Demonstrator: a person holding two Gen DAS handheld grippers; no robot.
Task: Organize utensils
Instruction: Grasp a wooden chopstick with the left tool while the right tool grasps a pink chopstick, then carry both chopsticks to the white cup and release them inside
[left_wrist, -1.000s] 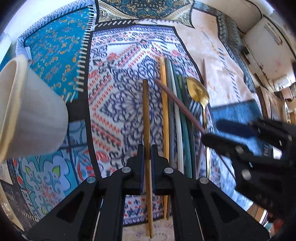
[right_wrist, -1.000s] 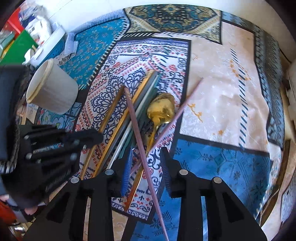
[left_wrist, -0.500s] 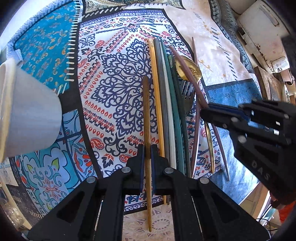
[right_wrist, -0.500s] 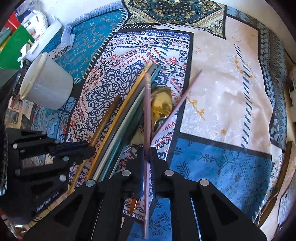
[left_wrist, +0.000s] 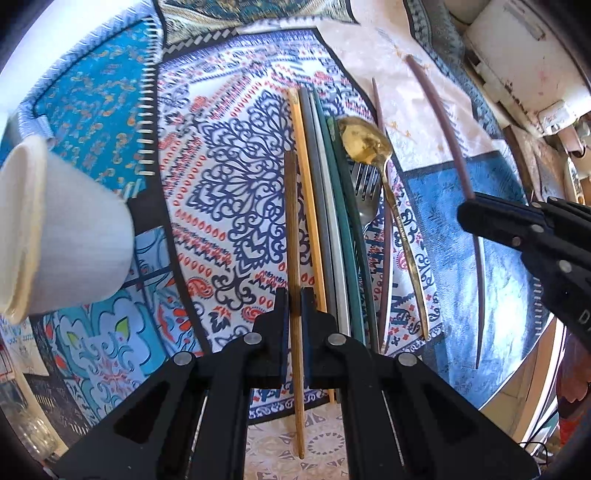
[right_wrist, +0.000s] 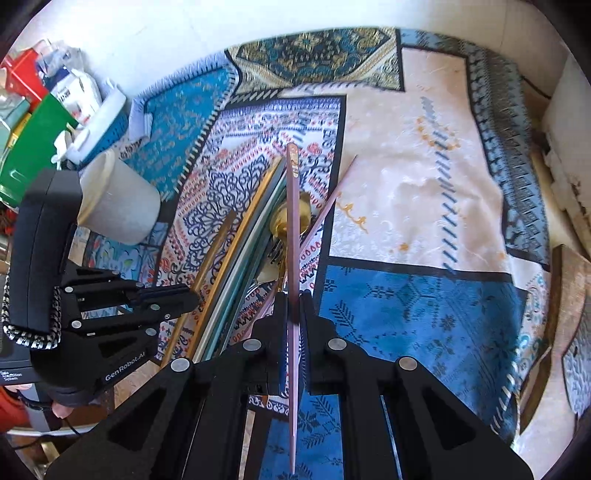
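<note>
The right claw (right_wrist: 294, 317) was spread around the purple chopstick (right_wrist: 293, 236) a second ago. It has shut and now pinches the stick, lifted off the pile. The left claw (left_wrist: 294, 314) still pinches the brown chopstick (left_wrist: 291, 221). Both claws point down at the bench (right_wrist: 406, 184). The gold spoon (left_wrist: 365, 142) and fork (left_wrist: 364, 192) lie beside the other sticks, with the white cup (left_wrist: 55, 229) to the left.

A brown wooden chopstick (left_wrist: 293, 236) is pinched near its lower half, pointing away over the patterned cloth. A mauve chopstick (right_wrist: 292, 236) is clamped likewise, lifted clear of the pile. Beside the brown one, yellow, grey, white and green chopsticks (left_wrist: 325, 206) are laid side by side. A gold spoon (left_wrist: 373, 147) is rested bowl-up across a steel fork (left_wrist: 365, 192). A second mauve chopstick (left_wrist: 384, 206) is left flat alongside.
</note>
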